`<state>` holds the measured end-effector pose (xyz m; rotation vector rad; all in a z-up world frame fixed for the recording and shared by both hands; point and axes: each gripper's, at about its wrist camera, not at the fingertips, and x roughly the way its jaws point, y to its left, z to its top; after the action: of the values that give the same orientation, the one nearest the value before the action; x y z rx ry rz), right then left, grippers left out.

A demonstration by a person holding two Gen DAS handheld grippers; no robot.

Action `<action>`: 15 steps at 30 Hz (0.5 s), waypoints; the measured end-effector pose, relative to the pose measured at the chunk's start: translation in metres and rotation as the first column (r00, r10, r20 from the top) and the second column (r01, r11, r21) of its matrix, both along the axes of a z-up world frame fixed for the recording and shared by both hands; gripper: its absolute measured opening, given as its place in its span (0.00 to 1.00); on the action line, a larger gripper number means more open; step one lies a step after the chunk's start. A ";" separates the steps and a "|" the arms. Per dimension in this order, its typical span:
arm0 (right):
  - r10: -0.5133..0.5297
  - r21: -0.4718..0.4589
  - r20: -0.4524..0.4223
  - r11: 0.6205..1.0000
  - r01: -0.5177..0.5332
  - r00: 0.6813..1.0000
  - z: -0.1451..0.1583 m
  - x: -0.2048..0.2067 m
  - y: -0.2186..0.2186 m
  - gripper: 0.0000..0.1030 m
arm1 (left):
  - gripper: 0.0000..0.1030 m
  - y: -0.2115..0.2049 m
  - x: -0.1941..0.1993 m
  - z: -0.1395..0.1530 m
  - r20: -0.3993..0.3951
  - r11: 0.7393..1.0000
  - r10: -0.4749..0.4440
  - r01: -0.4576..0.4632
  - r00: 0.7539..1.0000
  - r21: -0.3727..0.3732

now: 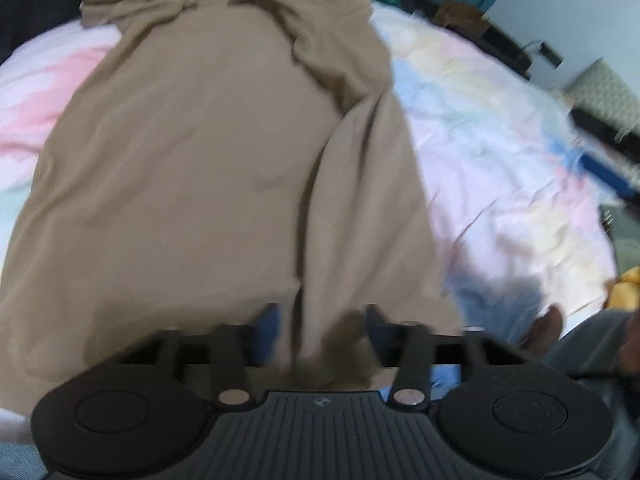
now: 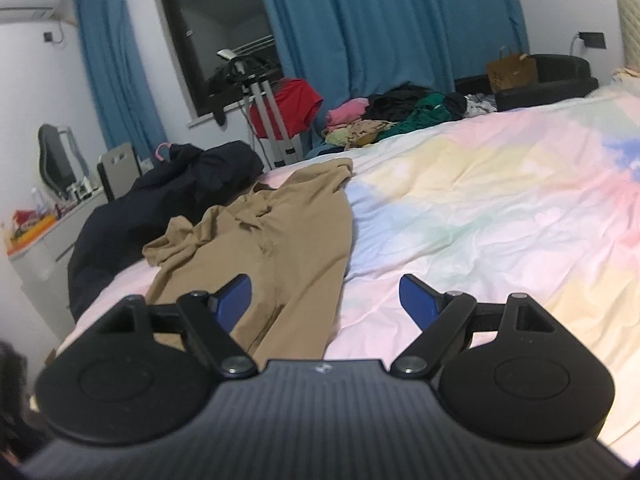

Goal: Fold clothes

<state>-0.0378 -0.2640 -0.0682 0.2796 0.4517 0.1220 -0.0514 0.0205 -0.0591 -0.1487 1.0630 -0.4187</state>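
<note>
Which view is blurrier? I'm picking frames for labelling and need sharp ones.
Left wrist view: motion-smeared throughout, the tan garment and left gripper fingers soft-edged. Right wrist view: much sharper, right gripper fingers crisp over the pastel bedspread, with only fisheye bending and some softness at the edges.

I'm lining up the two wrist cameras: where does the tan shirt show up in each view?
Left wrist: tan shirt fills the centre and left, hem at the left gripper.
Right wrist: left of centre, running away from the right gripper.
Shared landmark: pastel bedsheet.
</note>
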 end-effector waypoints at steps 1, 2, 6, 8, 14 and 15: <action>0.001 -0.001 0.002 1.000 -0.001 1.000 0.000 0.000 0.000 0.81 | 0.57 0.000 0.003 0.007 0.021 1.000 0.002 -0.002 1.000 -0.016; 0.001 -0.001 0.005 1.000 -0.001 1.000 0.001 -0.001 0.001 0.81 | 0.59 0.000 0.012 0.013 0.034 0.999 0.011 -0.010 0.999 -0.034; -0.001 0.011 0.014 1.000 0.001 1.000 0.002 -0.002 -0.003 0.81 | 0.65 -0.005 0.063 0.031 0.065 0.992 0.075 -0.068 0.995 -0.108; -0.003 0.018 0.009 1.000 0.003 1.000 0.001 -0.001 -0.004 0.81 | 0.63 -0.014 0.097 0.028 0.039 0.983 0.110 -0.103 0.993 -0.155; -0.007 0.033 -0.006 0.999 0.007 1.000 -0.003 0.002 -0.008 0.81 | 0.60 -0.051 0.164 -0.001 0.088 0.988 0.125 -0.117 0.988 -0.096; -0.005 0.034 -0.008 0.999 0.005 1.000 -0.004 0.003 -0.008 0.81 | 0.60 -0.052 0.168 -0.009 0.100 0.992 0.124 -0.119 0.987 -0.051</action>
<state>-0.0350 -0.2718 -0.0721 0.3142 0.4572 0.1239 0.1167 -0.0317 -0.0683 -0.2288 0.9379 -0.3364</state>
